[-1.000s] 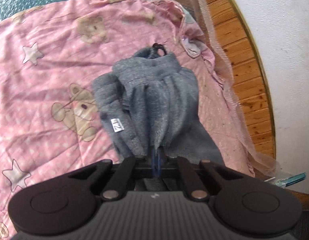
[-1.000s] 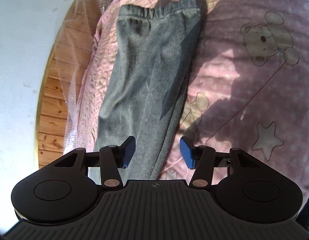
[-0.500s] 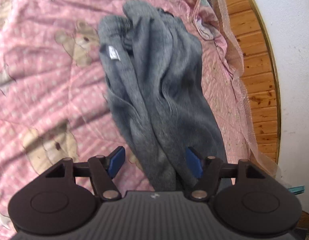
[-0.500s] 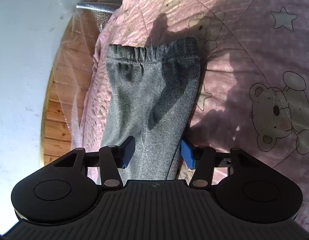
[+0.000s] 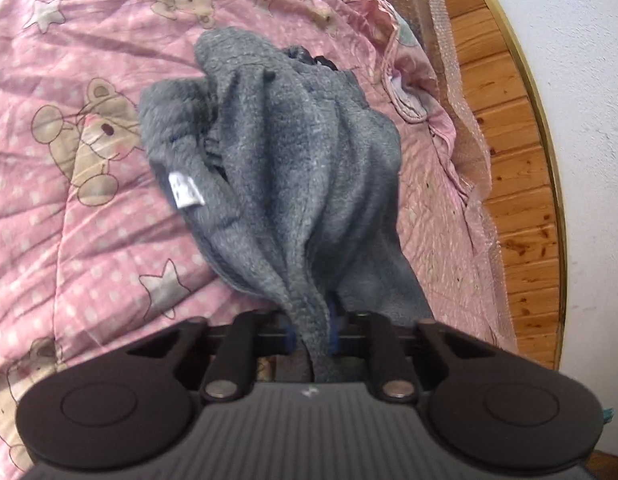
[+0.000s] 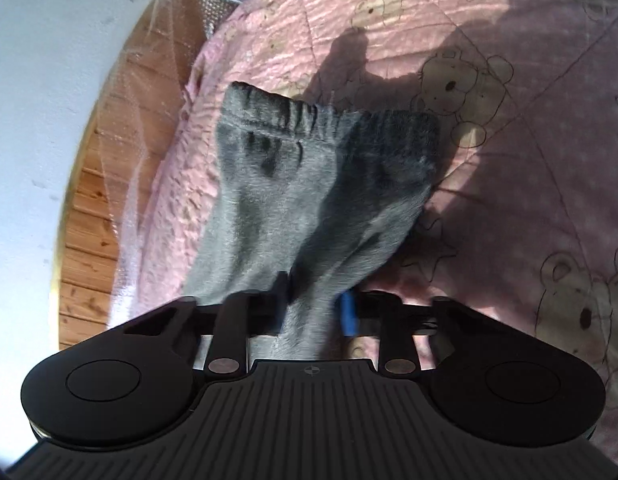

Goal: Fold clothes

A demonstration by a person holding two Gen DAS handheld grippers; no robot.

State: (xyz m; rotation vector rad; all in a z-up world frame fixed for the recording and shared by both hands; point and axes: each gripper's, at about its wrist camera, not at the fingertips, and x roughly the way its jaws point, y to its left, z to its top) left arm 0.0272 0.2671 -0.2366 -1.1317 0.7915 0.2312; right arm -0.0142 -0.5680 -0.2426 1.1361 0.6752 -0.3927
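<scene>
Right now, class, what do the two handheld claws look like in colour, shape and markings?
Both the left claw and the right claw share a black ribbed body, round side lobes, silver pivot pins, a small centre mark and blue pads. No cables or sleeves show.

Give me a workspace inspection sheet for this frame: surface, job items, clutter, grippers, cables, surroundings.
Surface: pink quilt with bear and star print, wrinkled, partly in shadow in the right wrist view.
Job's things: grey garment, bunched, white tag showing; its elastic cuff lies on the quilt in the right wrist view.
Clutter: nothing seen on the quilt besides the garment.
Grippers: left gripper jaws closing, grey fabric pinched between them; right gripper jaws closing, fabric between them too.
Cables: nothing seen.
Surroundings: wooden board along the bed edge, clear bubble wrap over it, white wall behind.
</scene>
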